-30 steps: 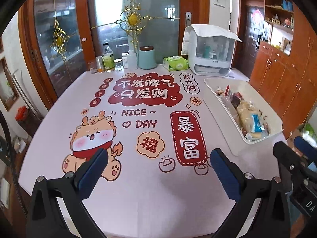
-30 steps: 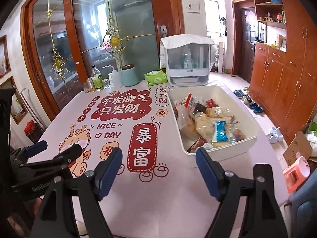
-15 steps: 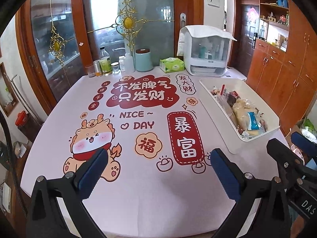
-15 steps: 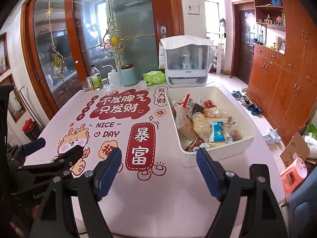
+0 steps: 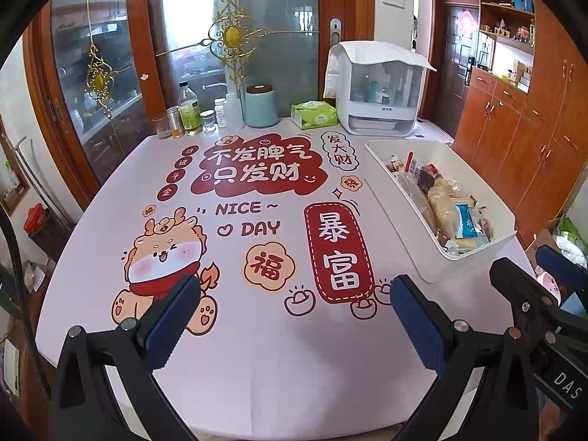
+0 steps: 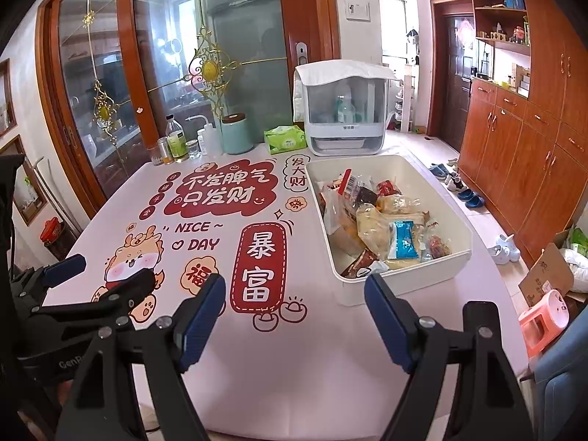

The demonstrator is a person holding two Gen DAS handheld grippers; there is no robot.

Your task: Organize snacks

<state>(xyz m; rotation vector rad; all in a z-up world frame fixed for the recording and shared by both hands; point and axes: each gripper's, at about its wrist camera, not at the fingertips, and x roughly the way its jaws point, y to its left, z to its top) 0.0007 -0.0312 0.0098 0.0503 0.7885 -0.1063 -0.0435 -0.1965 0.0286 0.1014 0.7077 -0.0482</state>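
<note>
With both the left gripper (image 5: 294, 316) and right gripper (image 6: 294, 312) spread wide and empty over the near table (image 5: 294, 375), the snack packets (image 6: 382, 220) already piled in the white bin (image 6: 461, 257) at right probably want gentle, one-at-a-time pinches.

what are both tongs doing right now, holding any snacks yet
Left tongs: open, holding nothing, above the table.
Right tongs: open, holding nothing, short of the white bin of snacks.
</note>
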